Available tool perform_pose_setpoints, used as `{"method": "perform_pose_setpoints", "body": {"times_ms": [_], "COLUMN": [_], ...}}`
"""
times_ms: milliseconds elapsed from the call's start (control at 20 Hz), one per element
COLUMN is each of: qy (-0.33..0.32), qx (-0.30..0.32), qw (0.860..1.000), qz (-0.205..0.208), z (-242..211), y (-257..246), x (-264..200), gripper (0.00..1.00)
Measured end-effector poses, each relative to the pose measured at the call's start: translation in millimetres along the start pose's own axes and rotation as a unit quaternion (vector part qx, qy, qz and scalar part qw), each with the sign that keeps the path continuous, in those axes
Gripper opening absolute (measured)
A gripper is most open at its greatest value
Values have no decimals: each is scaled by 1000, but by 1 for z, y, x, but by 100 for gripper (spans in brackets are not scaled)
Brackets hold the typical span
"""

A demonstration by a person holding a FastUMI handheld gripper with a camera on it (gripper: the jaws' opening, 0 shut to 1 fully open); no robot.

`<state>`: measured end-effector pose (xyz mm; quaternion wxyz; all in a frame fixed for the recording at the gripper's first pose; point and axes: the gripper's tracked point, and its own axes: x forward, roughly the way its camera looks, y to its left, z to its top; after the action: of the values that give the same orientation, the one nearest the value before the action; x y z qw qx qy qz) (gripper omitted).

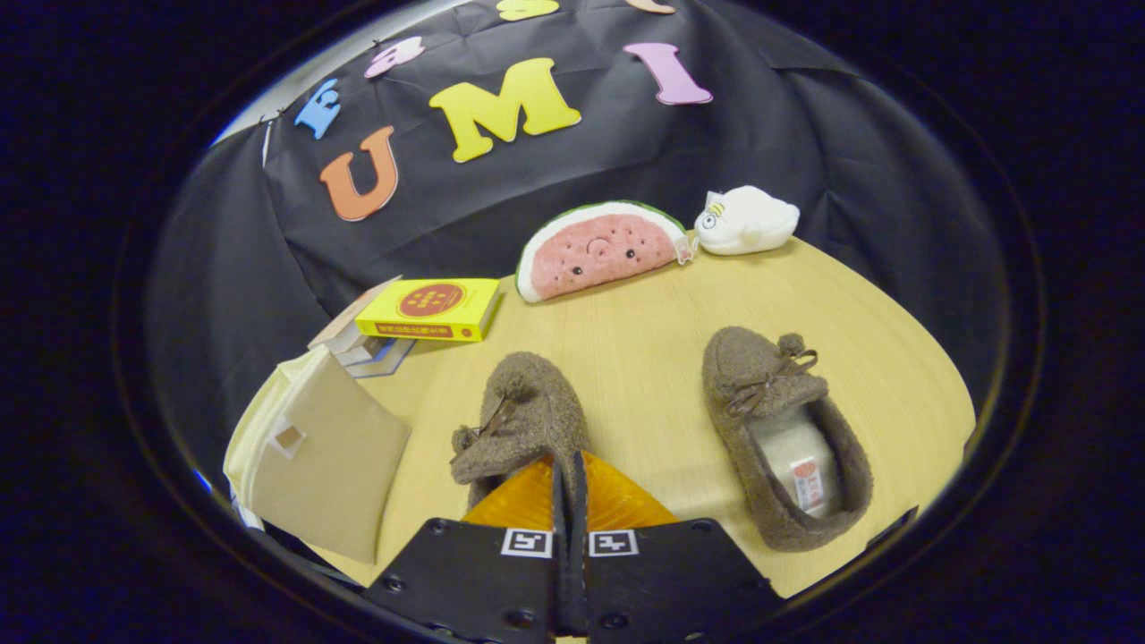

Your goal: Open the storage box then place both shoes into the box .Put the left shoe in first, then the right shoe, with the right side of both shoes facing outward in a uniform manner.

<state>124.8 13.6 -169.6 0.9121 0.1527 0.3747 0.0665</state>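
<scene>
Two shoes sit on the table (644,358). Gripper (570,470) is clenched on the left shoe (528,416) collar. Storage box (318,456) is just left; swing it over toe-first, right shoe (778,429) stays.

We log one gripper (569,461), seen from its own camera, pointing forward and tilted down. Its two fingers (523,503) run side by side from the base and narrow toward the tips. Inner edges lie almost flush, with a thin dark slit between them along the whole length. Tips meet level; neither leads the other. We cannot tell whether anything is pinched in the slit. Each finger sits on a flat plate (479,581) at its base, and the two plates are drawn tight together. Each plate carries a small square marker (526,542) next to the slit. The pair looks even on both sides.
</scene>
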Motion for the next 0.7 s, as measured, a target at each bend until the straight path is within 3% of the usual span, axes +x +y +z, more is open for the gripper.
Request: {"method": "perform_pose_setpoints", "body": {"times_ms": [250,700], "qy": [-18,-68], "qx": [19,55], "qw": [999,991], "qz": [35,105], "z": [31,69], "y": [69,247], "x": [-31,-74], "gripper": [0,0]}}
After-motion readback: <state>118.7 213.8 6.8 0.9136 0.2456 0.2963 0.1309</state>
